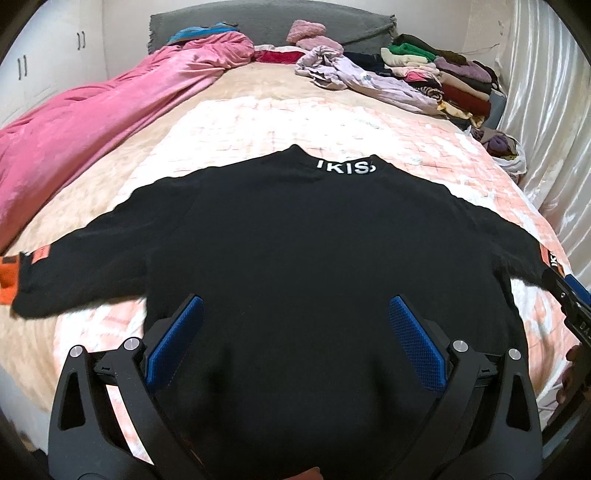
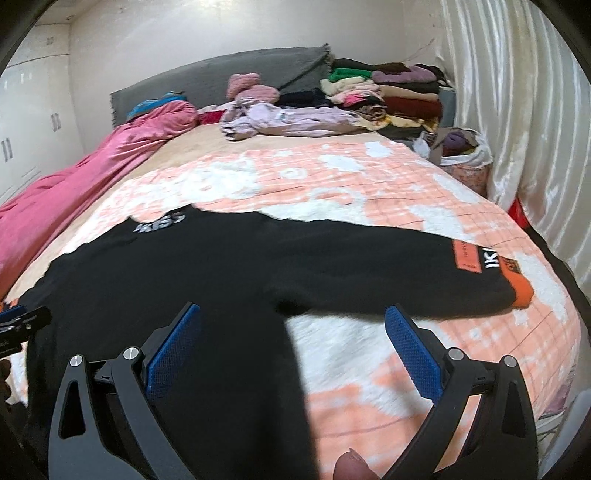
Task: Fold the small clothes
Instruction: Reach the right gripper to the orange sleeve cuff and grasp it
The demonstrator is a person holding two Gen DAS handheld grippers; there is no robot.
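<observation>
A black sweater [image 1: 295, 236] with white letters at the collar and orange cuffs lies spread flat on the bed, both sleeves stretched out sideways. My left gripper [image 1: 295, 310] hovers open over the sweater's lower body, its blue pads wide apart with nothing between them. My right gripper [image 2: 293, 317] stands open above the sweater's [image 2: 207, 266] right side edge, just under the right sleeve, whose orange cuff [image 2: 521, 291] lies further right. Part of the right gripper [image 1: 570, 295] shows at the left wrist view's right edge.
The bed carries a peach and white blanket [image 2: 351, 184]. A pink duvet [image 1: 92, 122] lies along the left side. A lilac garment [image 1: 354, 77] and stacks of folded clothes [image 1: 443, 74] sit near the grey headboard [image 1: 266, 22]. A white curtain [image 2: 517, 110] hangs at the right.
</observation>
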